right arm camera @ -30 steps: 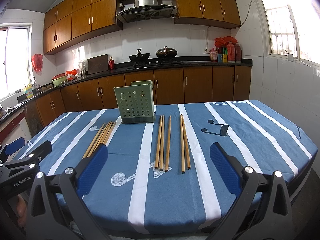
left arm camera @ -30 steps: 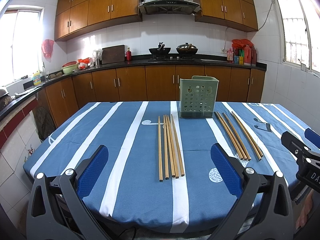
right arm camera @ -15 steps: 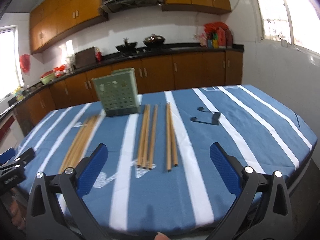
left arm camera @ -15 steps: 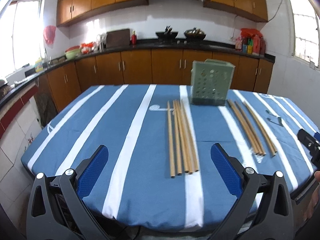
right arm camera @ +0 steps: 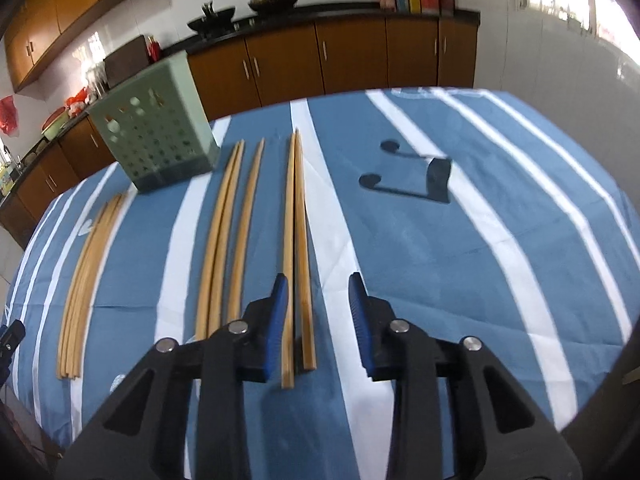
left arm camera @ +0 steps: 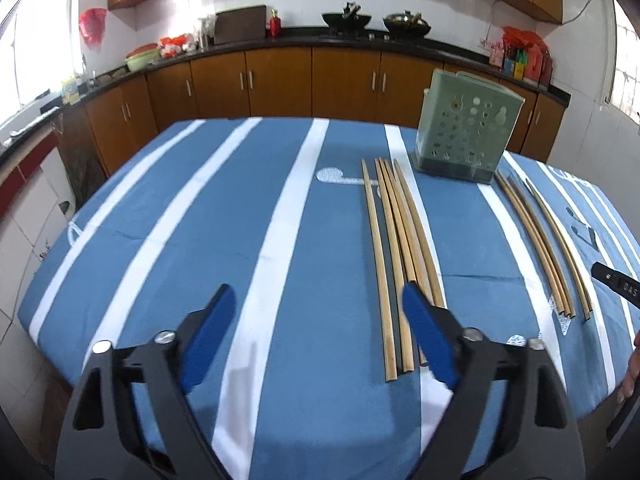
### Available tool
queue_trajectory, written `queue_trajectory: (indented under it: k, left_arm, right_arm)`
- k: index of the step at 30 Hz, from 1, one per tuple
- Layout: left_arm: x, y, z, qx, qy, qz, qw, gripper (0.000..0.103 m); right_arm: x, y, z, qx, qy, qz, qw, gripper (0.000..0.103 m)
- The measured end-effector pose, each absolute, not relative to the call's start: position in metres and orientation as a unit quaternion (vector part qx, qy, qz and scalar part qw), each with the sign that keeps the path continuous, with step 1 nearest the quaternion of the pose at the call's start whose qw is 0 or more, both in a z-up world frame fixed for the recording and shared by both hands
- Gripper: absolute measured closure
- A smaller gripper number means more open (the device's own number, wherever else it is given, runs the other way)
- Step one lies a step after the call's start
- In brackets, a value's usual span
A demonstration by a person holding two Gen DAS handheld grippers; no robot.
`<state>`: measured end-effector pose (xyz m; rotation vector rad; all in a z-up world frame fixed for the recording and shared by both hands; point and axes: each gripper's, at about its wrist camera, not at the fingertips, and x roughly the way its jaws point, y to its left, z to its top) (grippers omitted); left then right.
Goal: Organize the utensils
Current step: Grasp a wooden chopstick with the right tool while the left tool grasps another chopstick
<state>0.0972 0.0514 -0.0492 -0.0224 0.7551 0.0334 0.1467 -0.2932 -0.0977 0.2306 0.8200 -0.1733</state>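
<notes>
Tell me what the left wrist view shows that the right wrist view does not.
Only the left view: the left tongs, closing with nothing between them.

Only the right view: the right tongs, closing around a chopstick pair without pressing it yet, and the music-note print.

Both: the green holder, the left chopstick bundle, the right chopsticks and the striped tablecloth.

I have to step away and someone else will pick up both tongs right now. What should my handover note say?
Left tongs: closing, nothing between the pads, low over the tablecloth just left of the left chopstick bundle.
Right tongs: closing, astride the near ends of the rightmost pair of chopsticks; pads not pressing yet.
Other chopsticks: three left of that pair, all flat on the table.
Green holder: upright at the far side; no chopsticks visibly in it.
Done: nothing moved.
Left: grasp each bundle and put it in the holder.
</notes>
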Motion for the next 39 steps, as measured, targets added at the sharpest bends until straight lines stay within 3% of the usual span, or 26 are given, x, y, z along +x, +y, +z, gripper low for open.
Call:
queue_trajectory:
  k: [8,11,19,23,33,39]
  left_arm:
    - [0.111,0.050,-0.056,-0.012,0.387,-0.009,0.922,0.037]
    - [0.117,0.050,-0.060,-0.014,0.398,-0.024,0.917,0.046]
    - [0.137,0.044,-0.073,-0.028,0.439,-0.063,0.896,0.072]
    - [0.141,0.041,-0.074,-0.034,0.445,-0.077,0.892,0.073]
    - [0.154,0.031,-0.078,0.014,0.455,-0.064,0.888,0.096]
    - [0.188,0.037,-0.078,0.015,0.462,-0.053,0.885,0.096]
  right_arm:
    - [0.164,-0.292,-0.114,0.093,0.421,-0.077,0.899,0.083]
    - [0.166,-0.289,-0.114,0.073,0.420,-0.085,0.901,0.094]
    - [0.167,-0.302,-0.113,0.085,0.411,-0.111,0.901,0.094]
    - [0.167,-0.302,-0.114,0.084,0.408,-0.110,0.902,0.094]
    - [0.171,-0.299,-0.114,0.074,0.413,-0.107,0.901,0.094]
    - [0.192,-0.303,-0.114,0.078,0.420,-0.098,0.899,0.095]
